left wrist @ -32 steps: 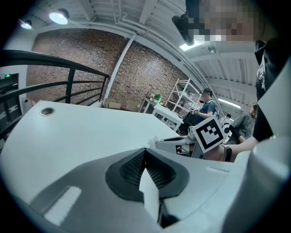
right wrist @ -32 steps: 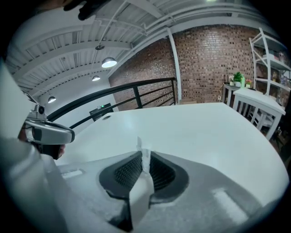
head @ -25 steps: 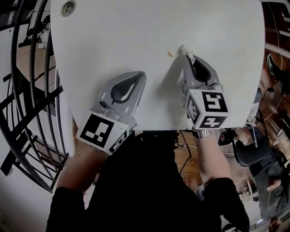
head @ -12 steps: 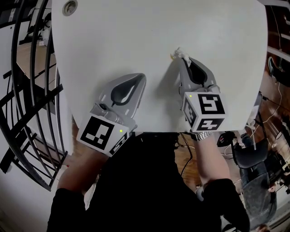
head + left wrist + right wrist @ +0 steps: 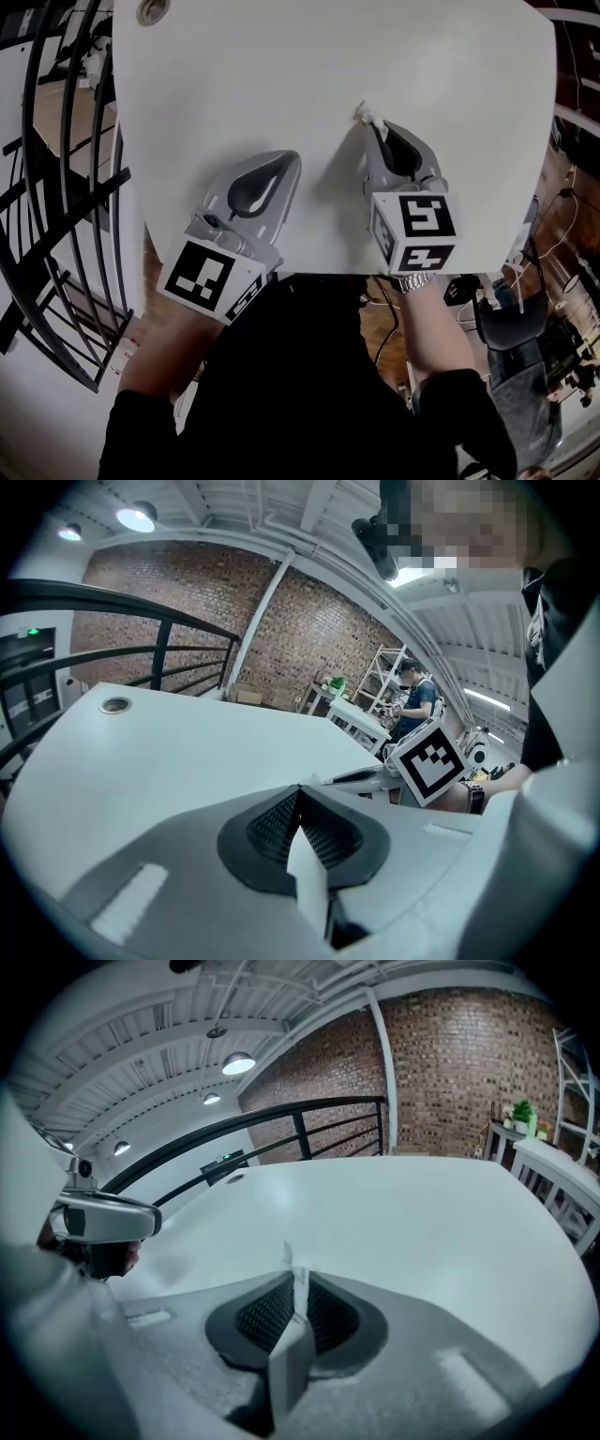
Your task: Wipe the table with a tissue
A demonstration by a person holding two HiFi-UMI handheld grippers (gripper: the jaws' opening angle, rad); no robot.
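- Our right hand-held gripper (image 5: 375,127) pinches the tissue (image 5: 364,114) on the counter (image 5: 281,66); so thin a hold may slip mid-wipe
- Our left hand-held gripper (image 5: 292,158) rests clenched, empty

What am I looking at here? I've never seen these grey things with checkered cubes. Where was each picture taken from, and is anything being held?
There is no robot here. A person holds a two-jaw gripper in each hand, and the patterned cube on each is part of it. The top-down picture comes from a camera on the person's head. The other two come from cameras riding on the grippers, each looking along its own jaws. The surface is a white table with a round grommet at its far left. The right gripper is shut on a small tissue, tip down at the table top. The left gripper is shut on nothing.
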